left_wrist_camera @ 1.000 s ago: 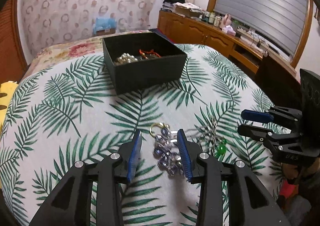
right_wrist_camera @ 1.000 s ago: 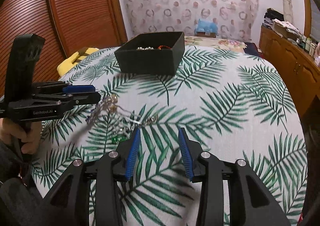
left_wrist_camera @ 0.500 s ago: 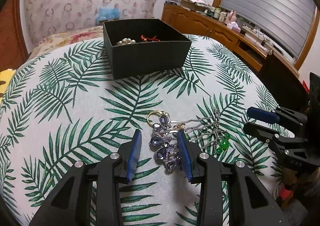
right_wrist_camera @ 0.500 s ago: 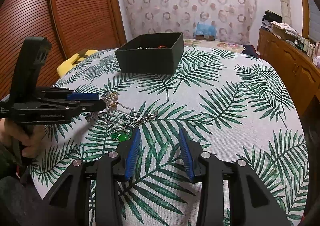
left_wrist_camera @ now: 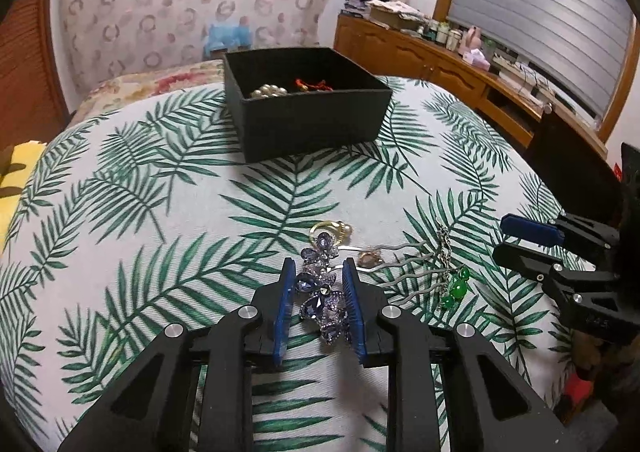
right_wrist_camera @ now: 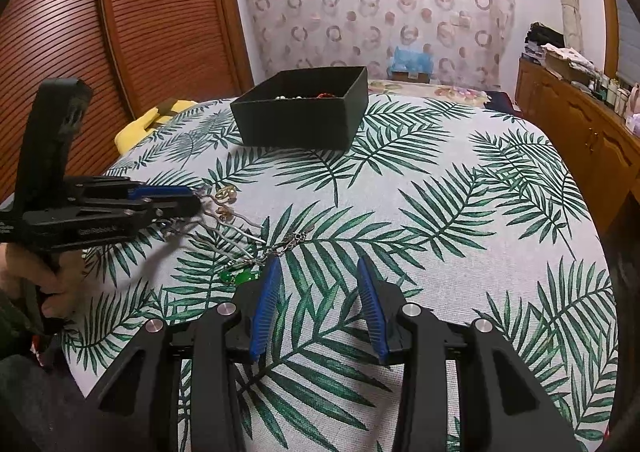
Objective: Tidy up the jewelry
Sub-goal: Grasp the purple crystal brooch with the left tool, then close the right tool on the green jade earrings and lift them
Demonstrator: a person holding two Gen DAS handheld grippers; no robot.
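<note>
A purple crystal flower hairpiece (left_wrist_camera: 322, 292) lies on the leaf-print cloth, and my left gripper (left_wrist_camera: 319, 272) has its blue pads closed against both sides of it. Beside it lie a gold ring (left_wrist_camera: 330, 231), a silver hair comb (left_wrist_camera: 416, 264) and a green pendant on a chain (left_wrist_camera: 454, 288). The black jewelry box (left_wrist_camera: 308, 101) stands farther back, holding pearls and a red cord. My right gripper (right_wrist_camera: 318, 272) is open and empty, low over the cloth just right of the green pendant (right_wrist_camera: 238, 276). The left gripper (right_wrist_camera: 176, 199) also shows in the right wrist view.
The table (right_wrist_camera: 460, 191) is round with a leaf-print cloth that drops off at the edges. A wooden sideboard (left_wrist_camera: 432, 59) with clutter stands to the right, a slatted wooden door (right_wrist_camera: 120, 31) to the left, and a yellow object (right_wrist_camera: 140, 123) by the far left edge.
My left gripper has moved forward and down over the purple hairpiece and its jaws have narrowed onto it. The right gripper has stayed open near the green pendant.
</note>
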